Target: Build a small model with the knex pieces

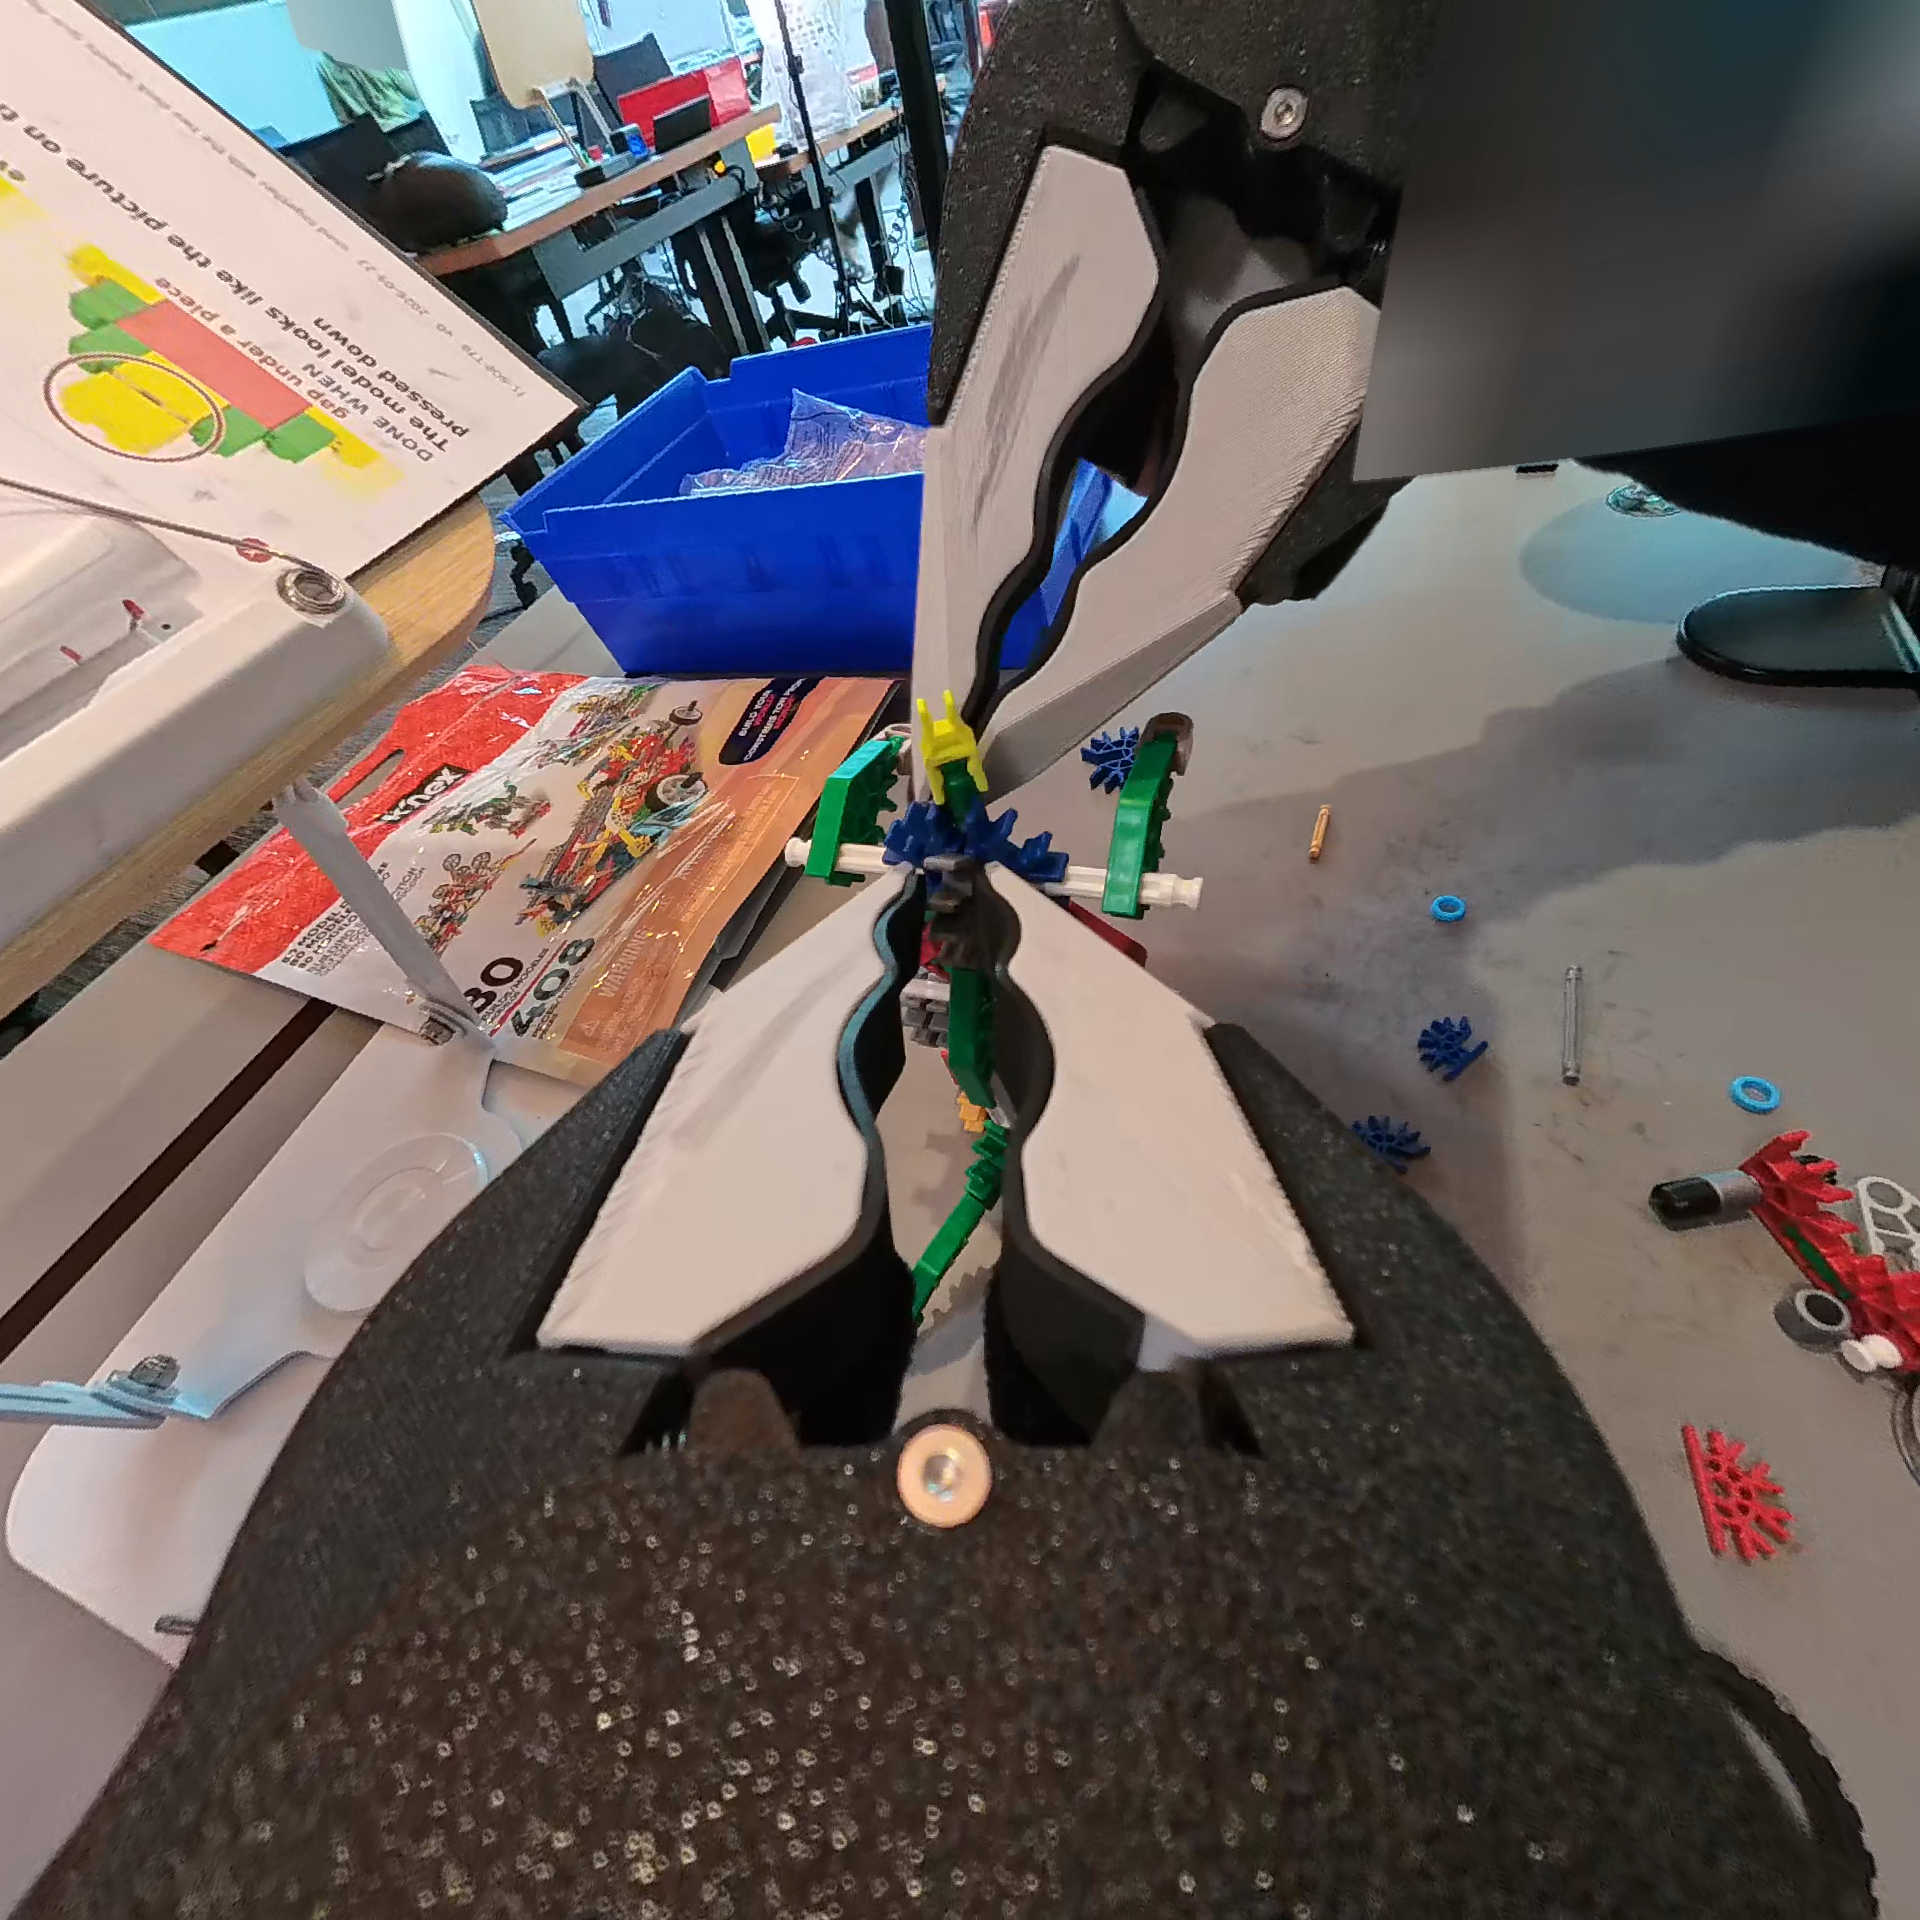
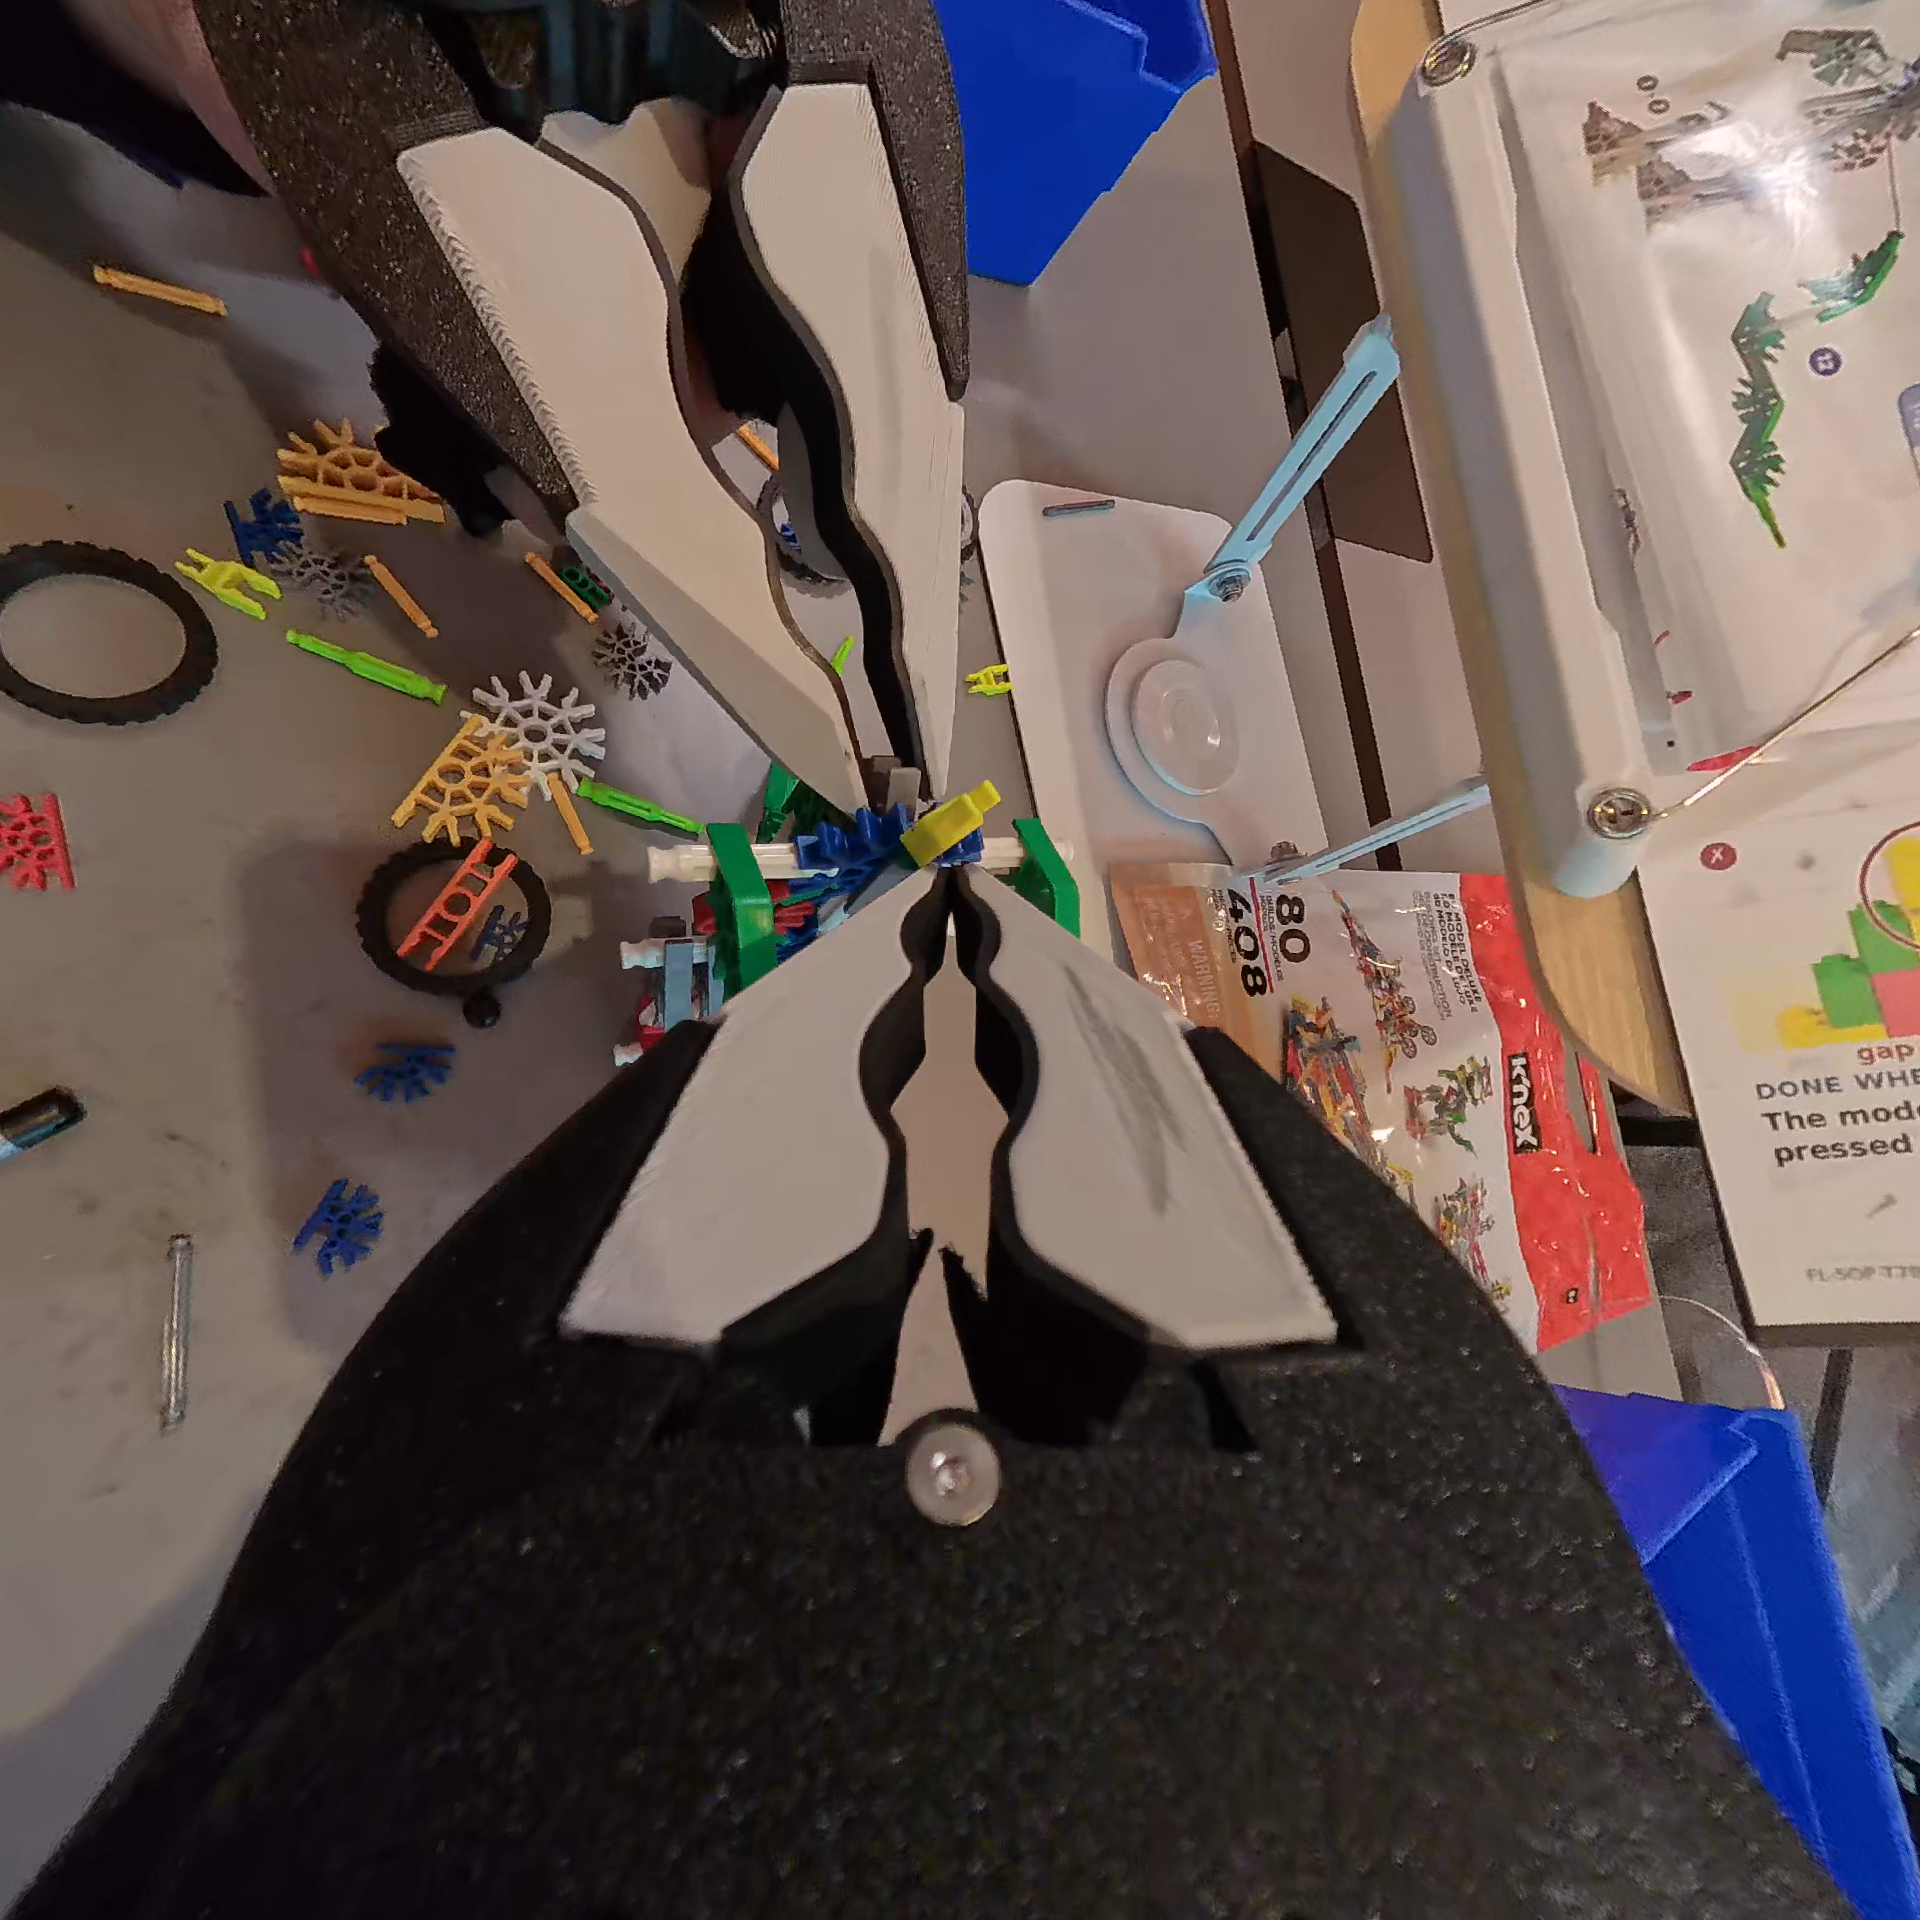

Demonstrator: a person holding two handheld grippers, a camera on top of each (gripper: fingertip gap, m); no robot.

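- While both tools met over one small build, the left hand-held gripper (image 1: 948, 883) had its grey fingers pinched nearly together on the many-coloured plastic rod-and-connector model (image 1: 961, 997), gripping a dark grey piece at its middle, with the green strips of the model running back between the fingers.
- The right hand-held gripper (image 2: 948, 868) came in from the opposite side, its tips drawn almost to touching at the small yellow plastic clip (image 2: 951, 816), which sat on the cluster of blue snowflake-shaped connectors (image 2: 862, 836) on the thin white plastic rod (image 2: 727, 860).
- The model was held above the grey desk (image 1: 1455, 748), between the two tools, with a green plastic panel (image 1: 1135, 821) on each end of the white rod.
- As far as the build could be judged, it was partly made: many loose pieces still lay on the desk, among them a black rubber tyre ring (image 2: 104, 632), yellow lattice connectors (image 2: 462, 779) and a red snowflake connector (image 1: 1733, 1496).
- Whether the yellow clip was fully seated on the rod could not be told, since the fingertips covered the joint.
- The lower part of the model was hidden behind the left tool's fingers.
- A red printed plastic bag (image 1: 540, 831), a blue plastic bin (image 1: 727, 520) and a white stand holding an illustrated sheet (image 2: 1714, 364) lay beside the work; the bin's contents were unclear.
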